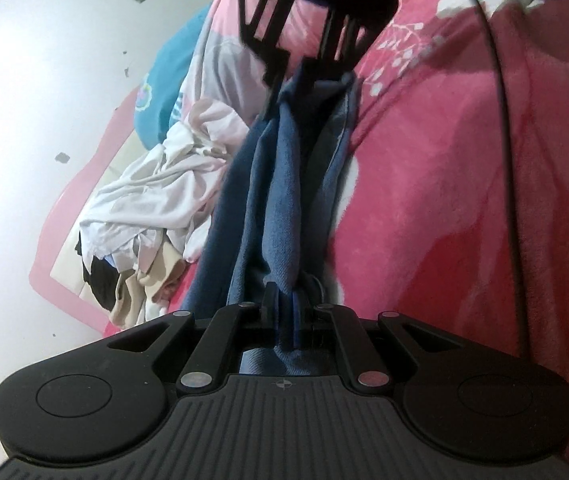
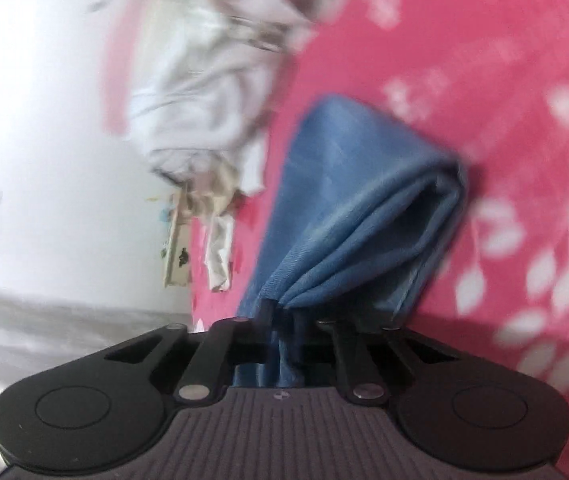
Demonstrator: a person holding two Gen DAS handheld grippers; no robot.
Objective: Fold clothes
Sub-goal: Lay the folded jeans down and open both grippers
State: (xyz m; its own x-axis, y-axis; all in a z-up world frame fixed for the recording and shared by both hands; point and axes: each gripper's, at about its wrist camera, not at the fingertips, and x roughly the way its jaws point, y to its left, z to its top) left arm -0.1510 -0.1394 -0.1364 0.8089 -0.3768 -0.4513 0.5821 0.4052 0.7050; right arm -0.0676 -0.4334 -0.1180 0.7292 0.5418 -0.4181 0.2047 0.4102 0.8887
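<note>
Both jaws pinch the blue denim cloth, stretched between them (mid-fold, I think); next, lay it flat.

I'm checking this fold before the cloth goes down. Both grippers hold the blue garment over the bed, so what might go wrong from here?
1. The blue garment hangs bunched in several layers between the left gripper and the right gripper, so it may land creased.
2. The pile of white clothes lies close beside it on the pink blanket; the hanging cloth might drag across it.
3. The right wrist view is blurred by motion, so a fast swing may pull cloth from the fingers.
</note>
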